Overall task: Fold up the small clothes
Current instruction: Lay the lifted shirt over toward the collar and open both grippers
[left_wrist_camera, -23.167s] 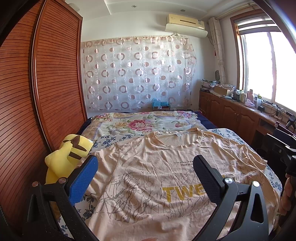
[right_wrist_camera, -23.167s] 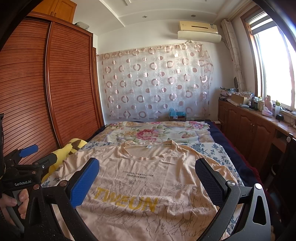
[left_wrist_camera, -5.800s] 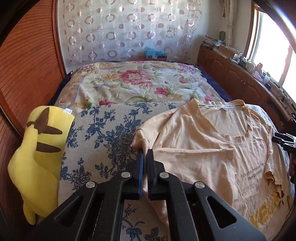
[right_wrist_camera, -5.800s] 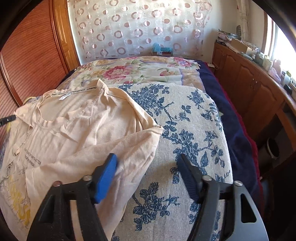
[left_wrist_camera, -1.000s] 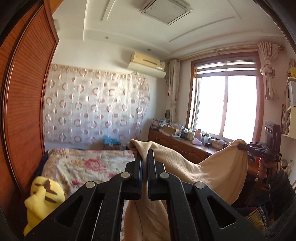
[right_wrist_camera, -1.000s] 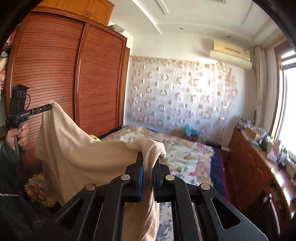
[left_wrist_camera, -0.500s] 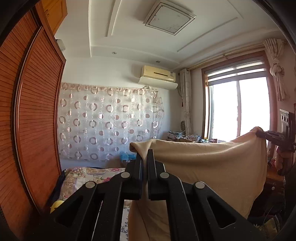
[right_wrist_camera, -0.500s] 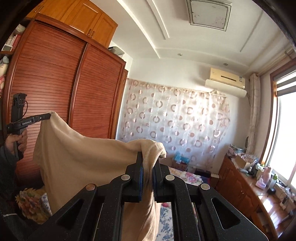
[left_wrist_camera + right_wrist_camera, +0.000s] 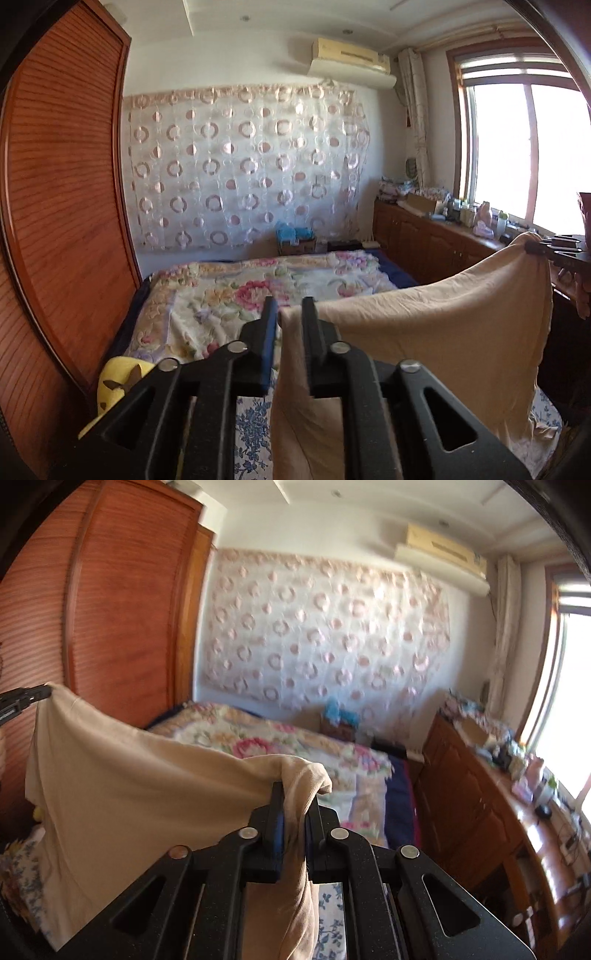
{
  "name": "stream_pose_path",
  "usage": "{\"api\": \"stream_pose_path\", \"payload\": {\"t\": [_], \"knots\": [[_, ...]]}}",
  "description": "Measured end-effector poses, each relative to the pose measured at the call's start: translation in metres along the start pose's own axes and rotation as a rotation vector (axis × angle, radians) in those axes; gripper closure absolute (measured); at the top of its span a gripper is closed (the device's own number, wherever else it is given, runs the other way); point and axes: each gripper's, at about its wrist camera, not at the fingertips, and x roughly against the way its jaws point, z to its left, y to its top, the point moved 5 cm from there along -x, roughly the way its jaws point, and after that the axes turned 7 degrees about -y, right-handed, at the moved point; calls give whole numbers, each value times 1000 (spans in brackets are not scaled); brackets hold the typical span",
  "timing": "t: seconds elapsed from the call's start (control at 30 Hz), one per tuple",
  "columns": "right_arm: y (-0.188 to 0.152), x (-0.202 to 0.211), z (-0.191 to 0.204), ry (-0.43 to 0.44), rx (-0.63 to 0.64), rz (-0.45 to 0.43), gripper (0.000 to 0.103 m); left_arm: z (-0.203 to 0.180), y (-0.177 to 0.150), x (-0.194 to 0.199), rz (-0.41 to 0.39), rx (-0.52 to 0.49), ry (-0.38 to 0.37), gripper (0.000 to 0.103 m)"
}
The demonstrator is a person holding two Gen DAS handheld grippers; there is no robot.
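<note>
- The left hand-held gripper (image 9: 289,314) is pinching one corner of the shirt (image 9: 436,332); there is a slight gap showing between its fingers with the fabric running down through it, where half a second ago they were pressed tight, so the grip may be loosening.
- The right hand-held gripper (image 9: 295,801) is clenched on the opposite corner, with a bunch of cloth spilling over its fingertips.
- Both cameras are now tilting down: half a second ago they were seeing mostly ceiling and wall, and now the bed (image 9: 258,280) is filling the middle of each view ahead of the fingers.
- I judge that the shirt is being lowered toward the bed, probably to lay it down for the next fold.
- The shirt is hanging in the air between the two hand-held grippers, sagging in a shallow curve along its top edge, its body dropping below and in front of the person.
- It is plain peach cloth on the side showing, soft and limp, with no print visible; it seems doubled over, though the layers are hard to tell apart.
- Below and left of the left hand-held gripper, a yellow plush toy (image 9: 118,380) is sitting at the bed's edge by the wardrobe (image 9: 62,184).
- Whether the hem is touching the bed is not visible.
</note>
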Motion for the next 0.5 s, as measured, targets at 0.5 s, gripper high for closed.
{"api": "stream_pose_path", "payload": {"t": [0.5], "knots": [[-117,-53,15,49,-100,217,58,-31,-106,6,218,-2,-82,26]]}}
